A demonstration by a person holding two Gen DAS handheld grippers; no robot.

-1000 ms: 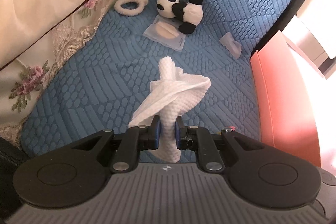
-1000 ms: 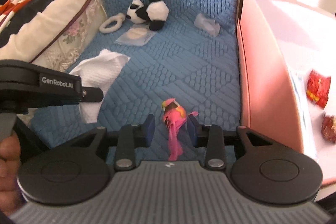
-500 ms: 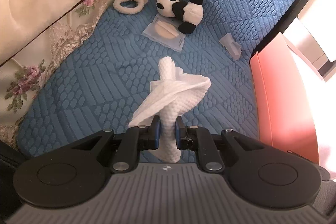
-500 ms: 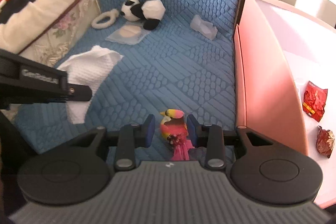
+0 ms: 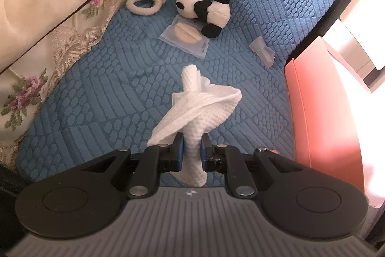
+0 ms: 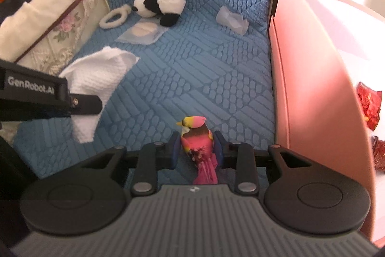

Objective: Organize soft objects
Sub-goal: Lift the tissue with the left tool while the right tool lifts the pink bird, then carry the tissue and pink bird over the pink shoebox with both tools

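My left gripper (image 5: 191, 153) is shut on a white textured cloth (image 5: 204, 102), which hangs twisted above the blue quilted mattress (image 5: 96, 93). In the right wrist view the same cloth (image 6: 101, 74) droops from that gripper at the left. A pink and yellow toy bird (image 6: 196, 139) stands upright between the pads of my right gripper (image 6: 197, 151). Its jaws are closing and both pads touch the bird's sides. A plush panda (image 5: 204, 7) lies at the far end of the mattress.
By the panda lie a fluffy white ring (image 5: 146, 4), a clear packet with a round pad (image 5: 185, 37) and a crumpled clear wrapper (image 5: 262, 52). A floral pillow and folded blanket (image 5: 48, 4) border the left. A pink box (image 6: 312, 64) on the right holds red snack packets (image 6: 369, 105).
The toy bird has gone from hanging head-down to upright between the right jaws, which have narrowed on it. The left gripper and its cloth have stayed put.
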